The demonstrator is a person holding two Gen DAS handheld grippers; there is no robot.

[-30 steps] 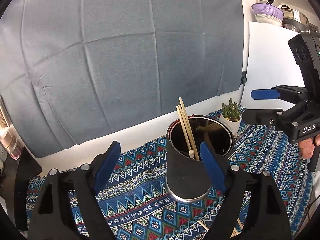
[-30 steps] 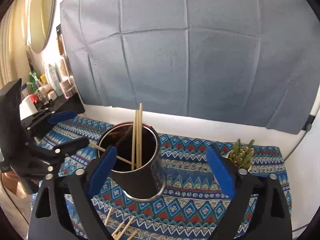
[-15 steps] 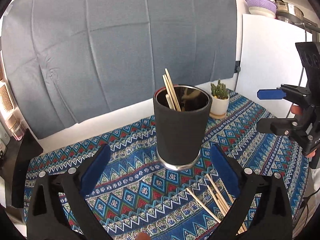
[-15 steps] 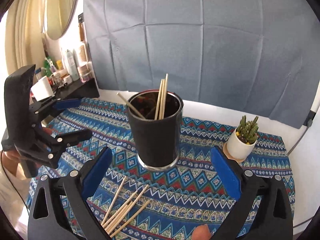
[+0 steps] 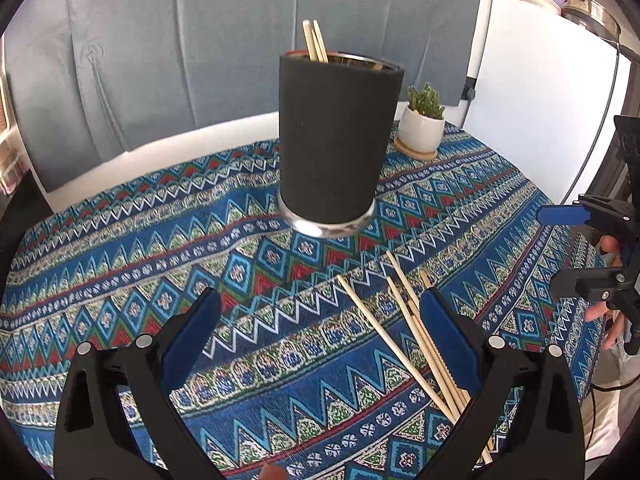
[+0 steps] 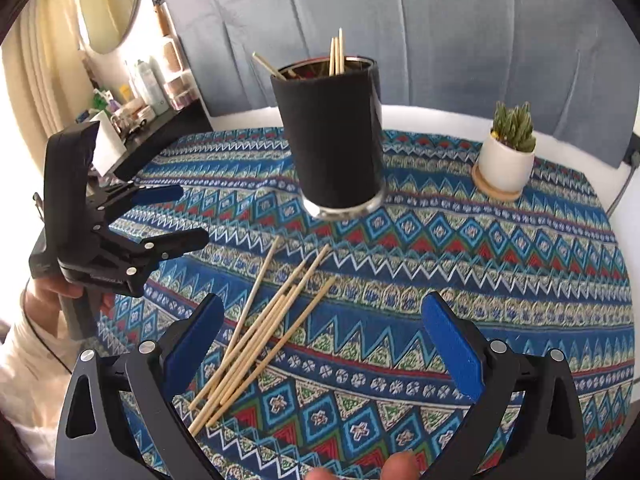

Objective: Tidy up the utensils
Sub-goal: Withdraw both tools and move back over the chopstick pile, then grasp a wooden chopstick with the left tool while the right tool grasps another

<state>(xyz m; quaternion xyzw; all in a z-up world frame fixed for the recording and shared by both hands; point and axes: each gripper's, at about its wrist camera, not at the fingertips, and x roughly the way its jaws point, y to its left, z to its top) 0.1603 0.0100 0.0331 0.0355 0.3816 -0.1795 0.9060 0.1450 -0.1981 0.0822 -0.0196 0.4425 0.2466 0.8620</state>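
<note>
Bright, even daylight, and both fisheye views came through sharp.

Light poured in from the curtain [image 6: 36,80] side on the left of the right wrist view, washing that edge pale, while the white board [image 5: 532,92] glared in the left wrist view. The black cup [image 5: 336,140] threw only a soft shadow on the patterned tablecloth [image 5: 160,264], and its steel rim [image 6: 360,60] caught a glint. Straight lines bowed hard toward the frame edges, and the corners went black. No motion blur showed anywhere.
</note>
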